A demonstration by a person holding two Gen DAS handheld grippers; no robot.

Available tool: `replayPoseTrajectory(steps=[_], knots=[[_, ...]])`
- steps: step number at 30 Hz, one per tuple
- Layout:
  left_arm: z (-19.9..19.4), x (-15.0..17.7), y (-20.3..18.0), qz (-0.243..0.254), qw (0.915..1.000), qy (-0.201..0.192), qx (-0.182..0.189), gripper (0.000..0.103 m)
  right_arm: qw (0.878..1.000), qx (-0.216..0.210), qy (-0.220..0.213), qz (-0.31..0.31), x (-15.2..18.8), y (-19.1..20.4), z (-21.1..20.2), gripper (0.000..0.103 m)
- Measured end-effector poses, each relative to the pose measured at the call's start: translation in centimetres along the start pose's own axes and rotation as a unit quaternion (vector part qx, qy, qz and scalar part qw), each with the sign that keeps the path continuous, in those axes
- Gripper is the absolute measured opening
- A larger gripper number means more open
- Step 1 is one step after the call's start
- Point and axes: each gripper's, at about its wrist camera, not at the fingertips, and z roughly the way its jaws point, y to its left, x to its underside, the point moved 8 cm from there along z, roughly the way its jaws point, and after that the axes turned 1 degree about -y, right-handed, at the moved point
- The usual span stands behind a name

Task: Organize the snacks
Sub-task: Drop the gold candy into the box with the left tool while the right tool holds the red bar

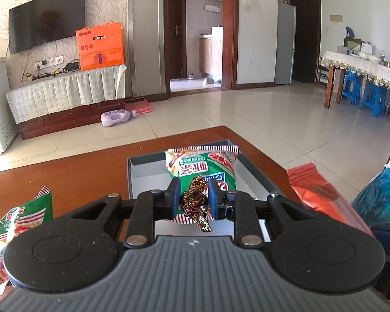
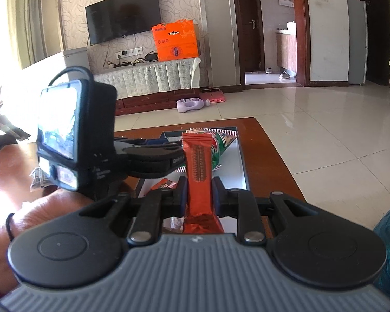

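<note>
Candy sits pinched in your left claw, orange bar in your right claw (box at twelve o'clock); crinkly wrappers may slip early.

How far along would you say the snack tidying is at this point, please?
Done: one green snack bag already lies in the grey tray. In hand: the left gripper is shut on a brown foil candy above the tray, and the right gripper is shut on an orange-red bar. Left: both of those, plus a second green bag on the table.
</note>
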Motion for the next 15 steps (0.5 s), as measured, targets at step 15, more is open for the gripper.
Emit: replayPoseTrajectory(steps=[15], knots=[[0.17, 0.60, 0.17, 0.000, 0.9999, -0.001, 0.011, 0.063, 1.000, 0.005, -0.006, 0.007, 0.17, -0.47, -0.04, 0.023]])
